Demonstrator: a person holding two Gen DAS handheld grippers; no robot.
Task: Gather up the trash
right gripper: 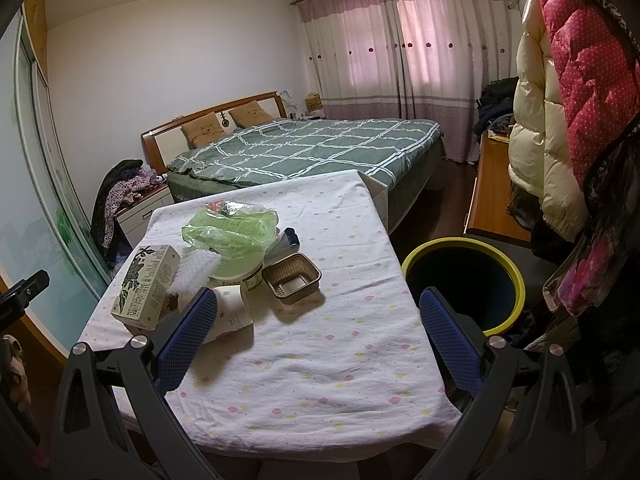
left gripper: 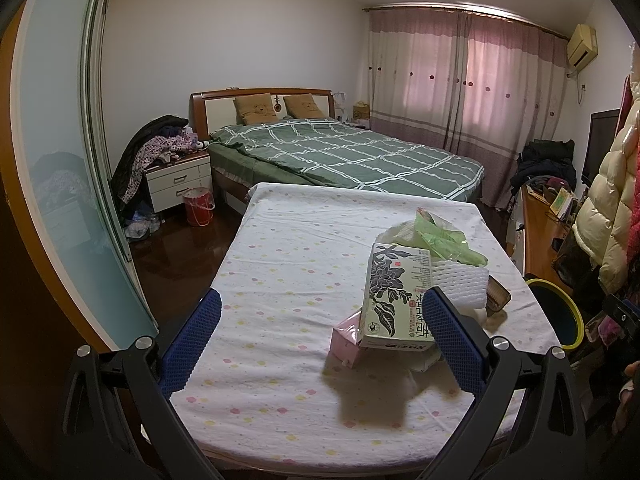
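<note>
i'm looking down at a bench (right gripper: 320,380) draped in a wrinkled white cotton cloth dotted with small pink and yellow flowers. the trash is sitting clustered on it: a tall cream cardboard carton printed with a dark flower pattern (left gripper: 394,300), leaning over a small pink box (left gripper: 347,340); a crinkled translucent green plastic bag (right gripper: 230,232) slumping over a round white tub (right gripper: 236,270); a sheet of white foam netting (right gripper: 198,270); a paper cup lying on its side (right gripper: 232,312); and a shallow brown ribbed plastic tray (right gripper: 292,283).

i'm holding the left hand-held gripper (left gripper: 320,340) spread wide with nothing in it, its blue textured pads (left gripper: 192,336) framing the carton and pink box, which are lying just ahead toward its right pad. the right hand-held gripper (right gripper: 316,340) is also gaping wide and empty; the cup is lying just beside its left pad, the tray a little farther ahead. a round dark bin with a yellow-green rim (right gripper: 464,280) is standing on the floor just beside the bench, right of the pile.
</note>
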